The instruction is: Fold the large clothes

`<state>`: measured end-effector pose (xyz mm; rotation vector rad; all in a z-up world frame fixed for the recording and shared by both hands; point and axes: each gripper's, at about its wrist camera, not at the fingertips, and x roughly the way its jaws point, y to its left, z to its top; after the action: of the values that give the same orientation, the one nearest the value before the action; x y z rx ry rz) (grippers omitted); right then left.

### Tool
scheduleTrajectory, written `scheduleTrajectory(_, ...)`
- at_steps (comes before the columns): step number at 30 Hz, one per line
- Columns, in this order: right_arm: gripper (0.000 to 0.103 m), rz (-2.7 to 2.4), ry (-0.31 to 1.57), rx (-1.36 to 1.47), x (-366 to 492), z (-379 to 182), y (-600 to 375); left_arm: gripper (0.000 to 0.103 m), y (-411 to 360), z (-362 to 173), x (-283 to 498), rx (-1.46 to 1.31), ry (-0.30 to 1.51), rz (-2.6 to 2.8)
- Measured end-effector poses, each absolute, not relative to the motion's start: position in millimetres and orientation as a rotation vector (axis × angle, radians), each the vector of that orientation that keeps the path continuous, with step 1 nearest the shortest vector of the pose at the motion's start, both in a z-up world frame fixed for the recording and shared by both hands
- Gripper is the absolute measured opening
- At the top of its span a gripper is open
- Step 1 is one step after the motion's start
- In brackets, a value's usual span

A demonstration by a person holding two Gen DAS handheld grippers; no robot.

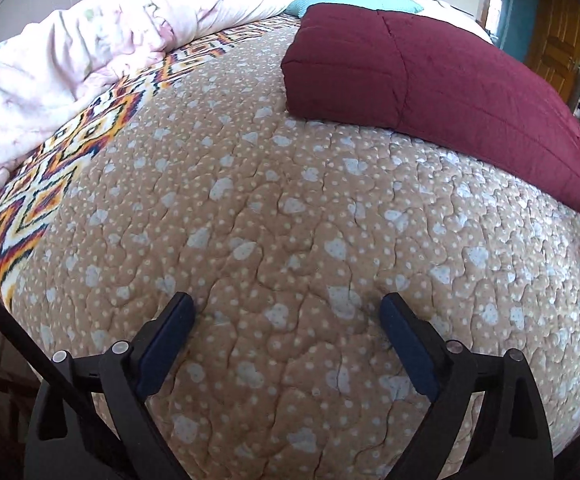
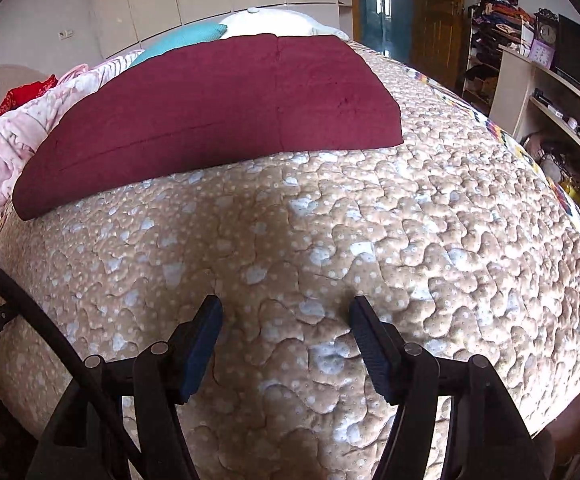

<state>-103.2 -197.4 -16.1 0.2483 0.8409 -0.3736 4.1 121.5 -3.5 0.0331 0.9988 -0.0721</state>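
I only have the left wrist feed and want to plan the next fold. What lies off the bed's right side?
Observer: A white shelf unit stands beside the bed, with a purple clock on top.
Operator: Is the right claw holding anything?
Observer: No. The right claw is open above the tan quilt, nothing between its fingers.
Operator: I see the maroon blanket's left end only. Where does its right end stop?
Observer: The maroon blanket ends well short of the bed's right edge, with bare quilt beyond it.
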Motion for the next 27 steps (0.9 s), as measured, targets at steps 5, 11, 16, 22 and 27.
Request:
scheduleTrajectory(5,0.074,-0.372,0.847,0.217,-104.4,-16.3,-191.0,0.094,121.6,-3.4,4.5,0.039,1.007,-0.09)
scheduleTrajectory(11,0.074,-0.365,0.85,0.213,-101.8,-16.1,-185.6,0.094,118.3,-4.6,2.0,0.053,0.993,-0.076)
scheduleTrajectory(16,0.074,-0.328,0.848,0.203,-89.7,-7.9,-176.0,0.095,120.4,-4.6,-1.0,0.041,0.976,-0.082)
scheduleTrajectory(22,0.074,-0.255,0.808,0.185,-54.5,20.1,-155.8,0.096,122.7,-5.4,-5.1,0.04,0.961,-0.105)
scheduleTrajectory(27,0.074,-0.183,0.742,0.124,1.1,52.7,-127.6,0.096,122.9,-5.7,-5.2,0.044,0.953,-0.112)
